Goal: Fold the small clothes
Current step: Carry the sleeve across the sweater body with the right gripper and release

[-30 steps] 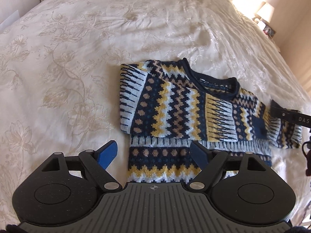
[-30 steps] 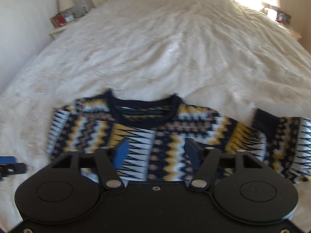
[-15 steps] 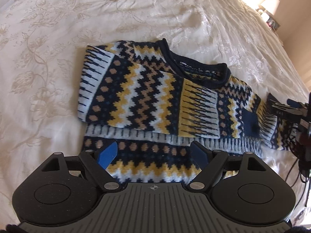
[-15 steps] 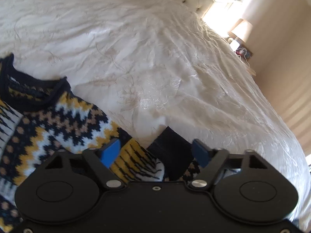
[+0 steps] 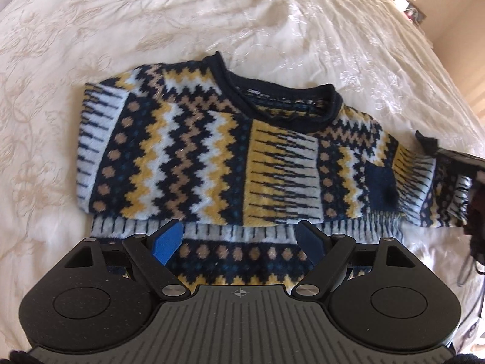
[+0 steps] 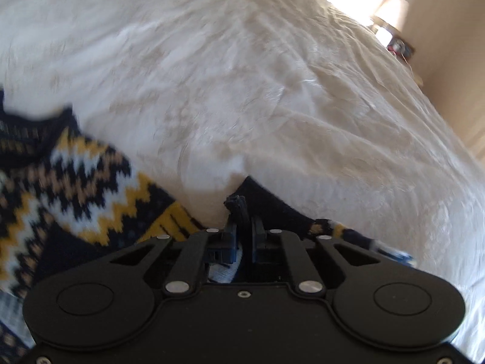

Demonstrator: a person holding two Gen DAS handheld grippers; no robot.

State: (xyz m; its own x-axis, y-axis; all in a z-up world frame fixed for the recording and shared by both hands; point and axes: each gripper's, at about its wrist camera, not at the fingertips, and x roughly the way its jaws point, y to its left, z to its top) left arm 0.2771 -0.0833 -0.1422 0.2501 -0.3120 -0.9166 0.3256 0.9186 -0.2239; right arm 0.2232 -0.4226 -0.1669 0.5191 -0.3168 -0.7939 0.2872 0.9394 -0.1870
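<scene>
A small knitted sweater [image 5: 212, 157] with navy, yellow, white and tan zigzags lies flat on the bed, one sleeve folded across its chest. My left gripper [image 5: 239, 239] is open and empty, hovering over the sweater's lower hem. My right gripper [image 6: 244, 227] is shut on the navy cuff [image 6: 239, 206] of the other sleeve [image 6: 91, 182]. In the left wrist view the right gripper [image 5: 454, 157] shows at the far right, at the sleeve's end.
The cream embroidered bedspread [image 5: 212, 15] stretches all around the sweater. A lamp [image 6: 391, 9] and small items stand on a bedside table at the far right. A dark cable [image 5: 473, 261] hangs by the right gripper.
My right gripper has closed on the sleeve cuff; it was open half a second ago. My left gripper has moved in closer over the sweater's hem and stays open.
</scene>
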